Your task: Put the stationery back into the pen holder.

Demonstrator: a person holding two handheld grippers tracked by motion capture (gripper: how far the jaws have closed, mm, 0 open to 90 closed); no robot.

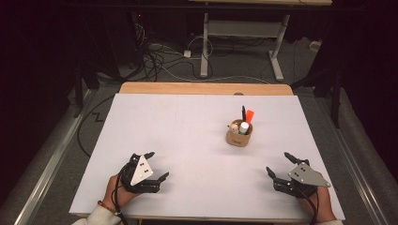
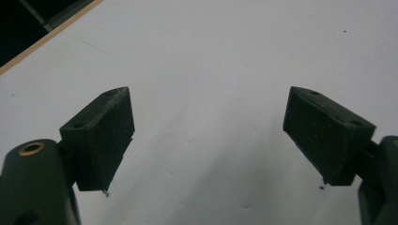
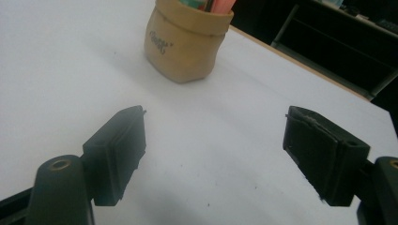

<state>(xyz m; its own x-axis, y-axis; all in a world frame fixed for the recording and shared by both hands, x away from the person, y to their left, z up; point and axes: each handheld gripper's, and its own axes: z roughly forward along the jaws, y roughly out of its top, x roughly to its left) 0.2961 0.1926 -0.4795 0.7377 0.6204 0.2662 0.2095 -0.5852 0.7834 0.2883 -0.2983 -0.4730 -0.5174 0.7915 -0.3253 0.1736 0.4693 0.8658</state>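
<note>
Where it is: the tan pouch-style pen holder (image 1: 239, 136) sits on the right half of the white bench (image 1: 187, 136), well ahead of both claws, and nearer our right one.
What's in it: a black pen (image 1: 243, 112), an orange marker (image 1: 249, 116) and a white tube (image 1: 243, 127) stand up out of the top; there's something pale at the left rim that we can't make out.
Left claw: our left claw (image 1: 157, 165) sits low at the near edge, jaws spread wide, nothing between them but bare bench.
Right claw: our right claw (image 1: 279, 162) is wide open too and empty, and its own camera has the holder (image 3: 187, 40) straight ahead but well apart.
How it'll handle: looks like soft rolled-top paper or fabric, light, so we reckon it dents if squeezed hard and tips easily with those tall pens making it top-heavy.
Where to grab: we'd pinch across the body just under the rolled rim, or take the rim wall itself, gently.
Watch out: bumping the pens on the way in could topple the lot.
</note>
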